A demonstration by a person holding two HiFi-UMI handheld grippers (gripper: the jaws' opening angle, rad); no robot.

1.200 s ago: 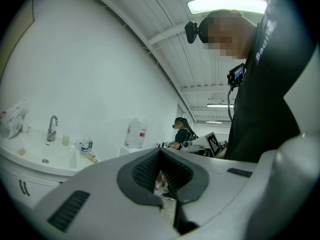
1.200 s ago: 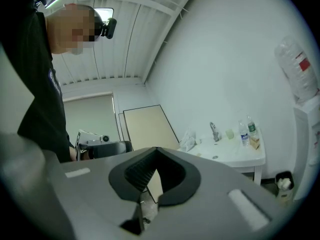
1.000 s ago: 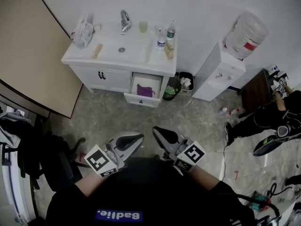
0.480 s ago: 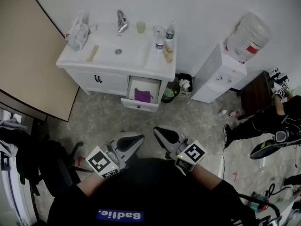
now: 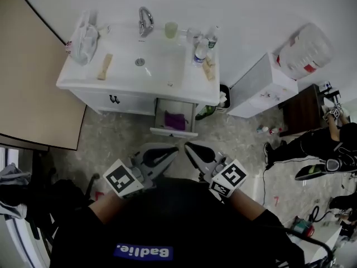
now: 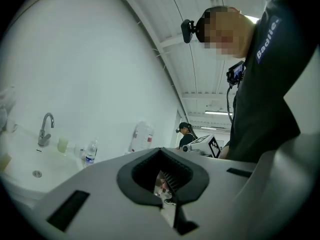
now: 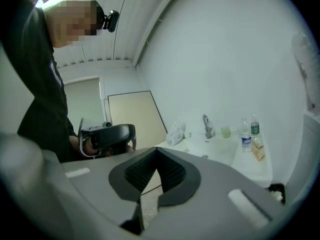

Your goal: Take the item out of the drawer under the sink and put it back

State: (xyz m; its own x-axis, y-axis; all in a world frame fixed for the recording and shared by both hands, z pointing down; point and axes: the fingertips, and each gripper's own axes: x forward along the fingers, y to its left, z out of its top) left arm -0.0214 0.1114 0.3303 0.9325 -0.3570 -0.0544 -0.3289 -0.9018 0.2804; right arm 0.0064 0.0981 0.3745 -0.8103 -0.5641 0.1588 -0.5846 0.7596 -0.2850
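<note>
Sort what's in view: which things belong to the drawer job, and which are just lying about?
Job: open white drawer under the white sink; purple item lying inside it; left gripper and right gripper, both shut and empty.
Lying about: pale green cup; clear plastic water bottle; crumpled white plastic bag; white water dispenser.

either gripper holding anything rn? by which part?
Nothing is held. The left gripper and the right gripper both have their jaws together with nothing between them. The purple item lies untouched in the open drawer.
</note>
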